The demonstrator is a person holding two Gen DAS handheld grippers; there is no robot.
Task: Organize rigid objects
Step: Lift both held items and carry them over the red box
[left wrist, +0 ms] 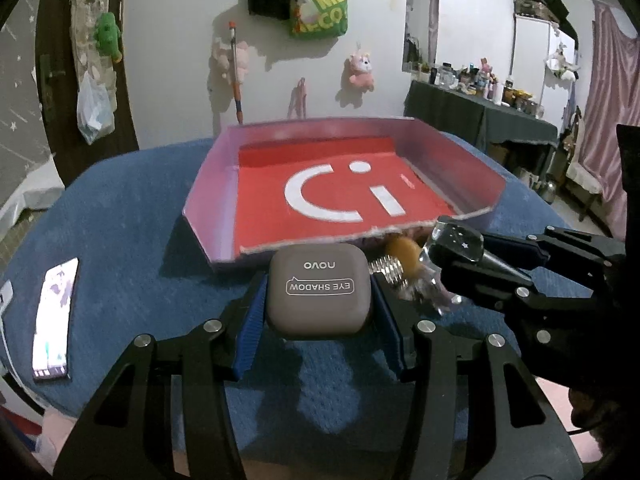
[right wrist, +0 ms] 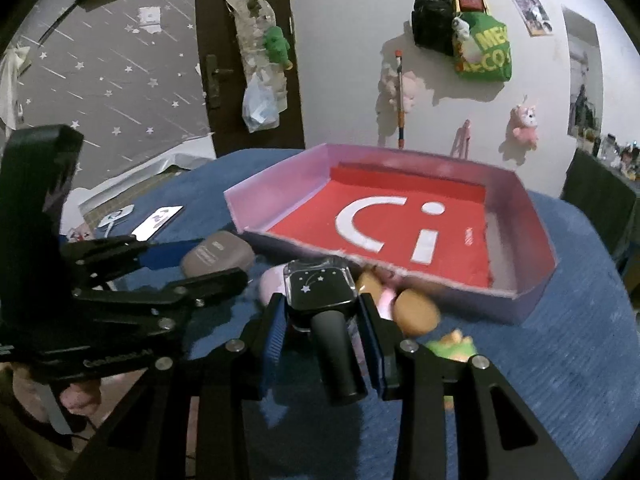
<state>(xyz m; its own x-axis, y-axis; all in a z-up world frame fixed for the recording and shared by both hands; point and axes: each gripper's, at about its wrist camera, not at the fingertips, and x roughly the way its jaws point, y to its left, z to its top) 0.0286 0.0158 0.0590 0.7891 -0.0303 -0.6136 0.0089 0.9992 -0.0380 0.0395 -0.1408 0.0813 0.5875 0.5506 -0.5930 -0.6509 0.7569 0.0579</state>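
Observation:
My left gripper (left wrist: 320, 300) is shut on a taupe eye shadow case (left wrist: 320, 292), held just above the blue table in front of the box; the case also shows in the right wrist view (right wrist: 218, 256). My right gripper (right wrist: 322, 312) is shut on a black bottle with a clear starry cap (right wrist: 320, 292), seen in the left wrist view (left wrist: 460, 244) at the right. A shallow pink box with a red floor (left wrist: 224, 184) stands behind both, also in the right wrist view (right wrist: 276, 188).
A phone (left wrist: 54, 320) lies at the table's left edge. Small toys, an orange-brown one (right wrist: 416, 312) and a green one (right wrist: 452, 346), and a silver threaded piece (left wrist: 388, 270) lie by the box's front wall. The blue cloth-covered table (left wrist: 132, 240) ends near the phone.

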